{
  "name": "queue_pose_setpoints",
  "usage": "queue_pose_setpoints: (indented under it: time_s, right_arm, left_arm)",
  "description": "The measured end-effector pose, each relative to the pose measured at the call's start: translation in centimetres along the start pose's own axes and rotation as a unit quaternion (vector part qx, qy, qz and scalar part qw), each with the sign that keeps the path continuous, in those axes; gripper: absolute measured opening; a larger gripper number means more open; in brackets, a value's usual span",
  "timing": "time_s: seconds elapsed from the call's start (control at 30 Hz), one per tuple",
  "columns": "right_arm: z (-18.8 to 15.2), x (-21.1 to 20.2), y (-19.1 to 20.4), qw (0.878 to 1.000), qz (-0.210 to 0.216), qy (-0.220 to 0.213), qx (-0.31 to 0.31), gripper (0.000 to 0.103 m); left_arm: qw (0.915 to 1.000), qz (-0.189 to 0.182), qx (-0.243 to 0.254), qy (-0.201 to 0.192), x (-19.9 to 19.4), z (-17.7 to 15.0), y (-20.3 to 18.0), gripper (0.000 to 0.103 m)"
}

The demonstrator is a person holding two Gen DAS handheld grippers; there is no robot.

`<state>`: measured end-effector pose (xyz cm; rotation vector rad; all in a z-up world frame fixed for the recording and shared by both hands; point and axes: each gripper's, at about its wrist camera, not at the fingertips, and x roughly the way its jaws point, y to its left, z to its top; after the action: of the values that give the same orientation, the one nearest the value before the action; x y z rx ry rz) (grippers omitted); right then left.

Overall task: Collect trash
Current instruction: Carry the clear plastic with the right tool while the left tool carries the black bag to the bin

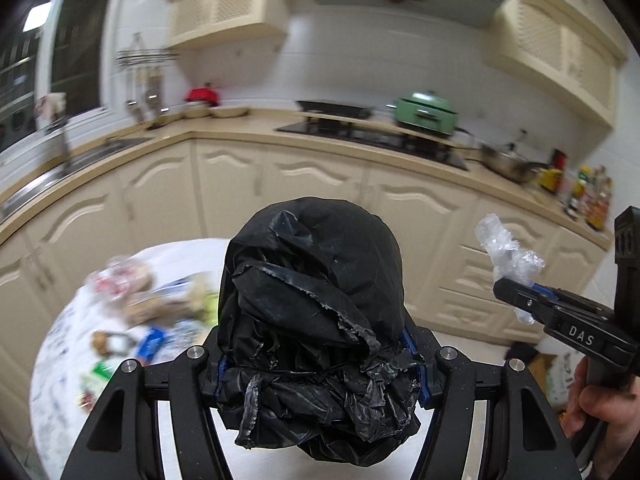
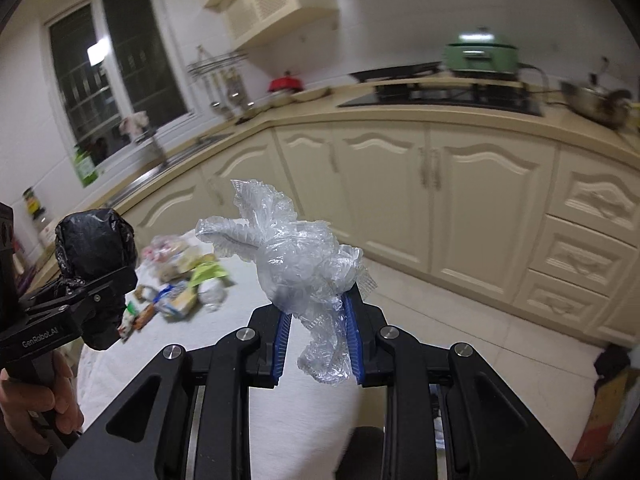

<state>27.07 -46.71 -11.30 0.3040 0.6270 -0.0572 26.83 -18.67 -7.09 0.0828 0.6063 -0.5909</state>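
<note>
Left tongs [image 1: 320, 364] clamp black bag [image 1: 316, 276]; right tongs [image 1: 516, 286] pinch clear wrap [image 1: 506, 250].

A home kitchen: cream cabinets [image 2: 472, 184] run under a beige counter [image 1: 240, 128] across the middle of both views, with a sink [image 1: 92, 152] at left, a black hob [image 1: 372, 140] at centre and a green pot [image 1: 426, 114] (lidded) beside it. Wall cupboards [image 1: 228, 4] hang at the top, a dark window [image 2: 116, 60] at upper left.
</note>
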Motion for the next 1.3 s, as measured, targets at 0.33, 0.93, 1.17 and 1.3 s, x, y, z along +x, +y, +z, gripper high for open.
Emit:
queue_pose_setpoints:
  time_s: [0.33,0.93,1.17,1.3]
  right_arm:
    - [-1.7,-5.1,-10.1,0.993,-0.096,-0.015,0.072,0.025]
    - [-8.1,0.4,-22.0,0.97,-0.144,0.076,0.182,0.025]
    - [-11.0,5.2,-25.4,0.958,-0.133,0.125,0.219,0.025]
    - [-12.3,7.3,-27.0,0.951,-0.128,0.151,0.236,0.028]
  left_arm:
    - [0.9948,-0.082,0.051,0.033,6.9,2.7,-5.0,0.061]
    - [0.9597,-0.147,0.124,0.204,28.7,5.7,-17.2,0.061]
    - [0.9433,-0.145,0.141,0.263,37.6,5.7,-21.2,0.061]
    - [0.9355,-0.141,0.147,0.289,41.9,5.1,-22.9,0.063]
